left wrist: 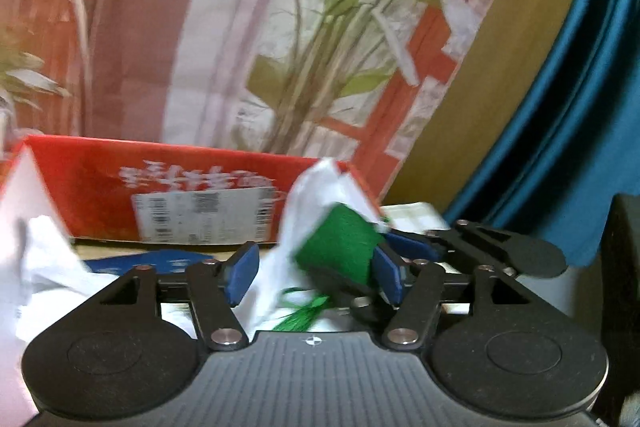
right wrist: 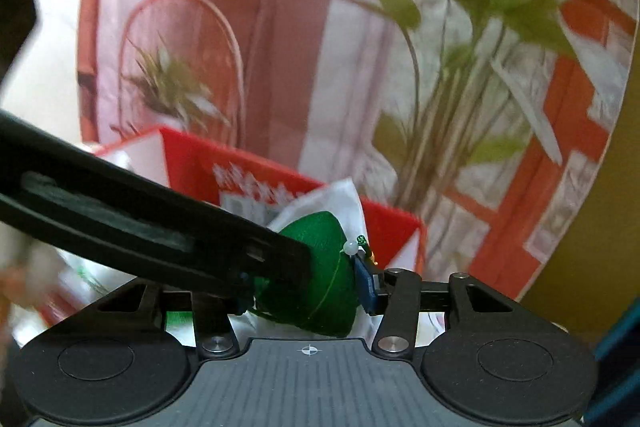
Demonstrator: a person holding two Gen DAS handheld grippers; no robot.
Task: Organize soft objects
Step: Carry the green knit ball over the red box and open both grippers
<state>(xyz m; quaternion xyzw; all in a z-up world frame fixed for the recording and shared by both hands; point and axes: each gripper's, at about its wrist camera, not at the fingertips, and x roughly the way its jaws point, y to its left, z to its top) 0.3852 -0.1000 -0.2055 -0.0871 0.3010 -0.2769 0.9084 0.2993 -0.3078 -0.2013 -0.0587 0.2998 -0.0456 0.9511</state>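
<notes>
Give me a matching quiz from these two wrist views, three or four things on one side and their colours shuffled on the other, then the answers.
Things:
1. box
2. tasselled ornament
3. gripper pads
4. bead

Colours:
A. white
B. blue
C. red
D. green

Pairs: 1-C, 2-D, 3-B, 4-A
</notes>
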